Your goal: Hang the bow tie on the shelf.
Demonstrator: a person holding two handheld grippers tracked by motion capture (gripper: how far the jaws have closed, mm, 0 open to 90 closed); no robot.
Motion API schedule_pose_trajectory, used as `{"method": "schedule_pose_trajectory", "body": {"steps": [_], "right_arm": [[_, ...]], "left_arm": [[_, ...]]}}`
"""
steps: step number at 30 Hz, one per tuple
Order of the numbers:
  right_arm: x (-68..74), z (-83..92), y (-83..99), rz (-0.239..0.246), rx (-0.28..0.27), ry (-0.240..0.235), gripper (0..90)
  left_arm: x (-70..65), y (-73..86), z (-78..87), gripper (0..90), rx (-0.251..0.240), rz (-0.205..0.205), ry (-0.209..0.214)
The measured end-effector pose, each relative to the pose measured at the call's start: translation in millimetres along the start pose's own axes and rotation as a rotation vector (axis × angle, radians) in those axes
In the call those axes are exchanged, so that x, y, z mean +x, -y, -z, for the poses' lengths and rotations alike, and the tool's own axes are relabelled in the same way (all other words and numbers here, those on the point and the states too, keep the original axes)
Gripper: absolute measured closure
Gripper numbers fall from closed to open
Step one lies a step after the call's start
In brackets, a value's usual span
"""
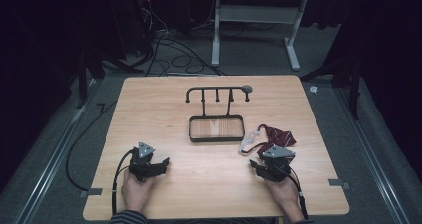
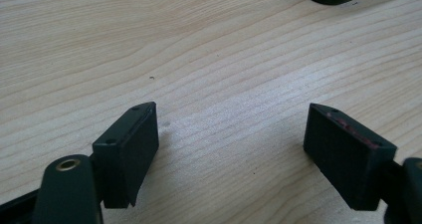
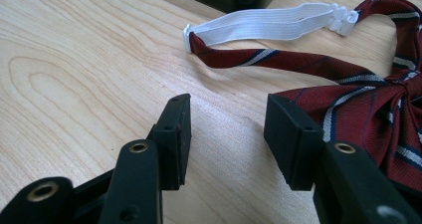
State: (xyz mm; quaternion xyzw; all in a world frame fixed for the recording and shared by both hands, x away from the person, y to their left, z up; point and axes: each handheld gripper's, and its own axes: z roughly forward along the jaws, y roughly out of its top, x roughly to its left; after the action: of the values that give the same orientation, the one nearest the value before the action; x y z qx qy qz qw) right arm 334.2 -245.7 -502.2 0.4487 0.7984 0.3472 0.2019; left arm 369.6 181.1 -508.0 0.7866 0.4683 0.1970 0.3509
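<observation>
Necktie [image 1: 276,136], striped red with white elastic strap [image 3: 268,21], lying loose on surface [image 1: 209,179] beside hook rack [image 1: 217,112], just ahead of right tool [image 1: 269,167]. Both tools released, left tool [image 1: 149,167] well apart. Not yet grasped; picking up and likely hanging remain.

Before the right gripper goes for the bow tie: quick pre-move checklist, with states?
1. Right gripper jaws open, nothing between them: ok.
2. Bow tie flat on the table, just ahead of the right jaw: ok.
3. White elastic strap lying loose beside the stand: ok.
4. Stand upright, hooks bare: ok.
5. Left gripper open, nothing between its jaws: ok.
6. Strap snagged under the tie: cannot tell.
</observation>
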Motion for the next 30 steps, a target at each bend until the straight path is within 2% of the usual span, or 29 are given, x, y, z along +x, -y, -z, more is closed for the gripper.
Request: {"method": "schedule_pose_trajectory", "body": {"steps": [11, 16, 21, 26, 29, 30], "right_arm": [[-0.2, 0.1, -0.1, -0.001, 0.001, -0.001, 55.6], [-2.6, 0.3, 0.0, -0.014, -0.003, -0.019, 55.3], [-0.9, 0.2, -0.1, 0.008, 0.002, -0.01, 55.0], [-1.1, 0.3, 0.1, 0.007, 0.0, -0.012, 55.6], [-2.3, 1.6, 0.7, 0.003, 0.001, -0.012, 57.7], [-3.5, 3.0, 1.0, -0.012, 0.002, -0.014, 58.9]], "left_arm": [[0.1, 0.0, -0.1, 22.2, -0.001, 0.001, 0.002], [0.4, -0.2, -0.2, 22.2, -0.001, 0.0, 0.003], [0.6, -0.3, -0.2, 22.2, 0.002, -0.003, 0.003], [0.6, -0.3, -0.2, 22.2, 0.001, -0.003, 0.003], [0.7, -0.4, -0.2, 22.2, 0.002, -0.004, 0.003], [0.6, -0.4, -0.2, 22.2, 0.001, -0.002, 0.003]]}}
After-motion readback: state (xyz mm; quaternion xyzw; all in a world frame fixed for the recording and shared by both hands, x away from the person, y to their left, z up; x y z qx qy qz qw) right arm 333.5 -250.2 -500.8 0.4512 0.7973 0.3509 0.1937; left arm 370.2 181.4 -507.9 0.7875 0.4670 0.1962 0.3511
